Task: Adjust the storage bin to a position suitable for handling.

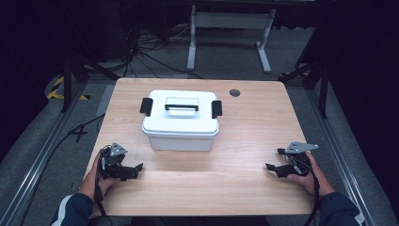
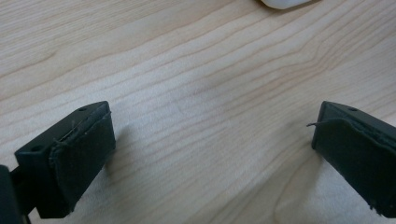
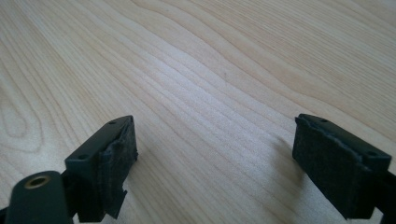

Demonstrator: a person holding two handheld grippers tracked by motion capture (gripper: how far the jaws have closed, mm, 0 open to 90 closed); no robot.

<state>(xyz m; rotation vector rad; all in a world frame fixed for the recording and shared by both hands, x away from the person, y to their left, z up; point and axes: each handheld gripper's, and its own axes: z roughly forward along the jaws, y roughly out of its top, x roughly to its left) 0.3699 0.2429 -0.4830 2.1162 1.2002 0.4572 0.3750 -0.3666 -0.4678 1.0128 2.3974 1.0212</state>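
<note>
The table (image 1: 244, 141) holds a white box (image 1: 181, 120) in the middle, lid on, clips shut (nothing started). The left claw (image 1: 134, 168) and right claw (image 1: 274, 161) rest apart from it, both released and empty.

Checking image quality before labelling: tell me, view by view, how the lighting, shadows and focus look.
High view: table and white box evenly lit, surroundings dark, soft shadow under the box. Left gripper view: wood grain sharp, faint shadows beside the pads, box corner cut off at top. Right gripper view: bright sheen mid-table, near pads slightly soft.
</note>
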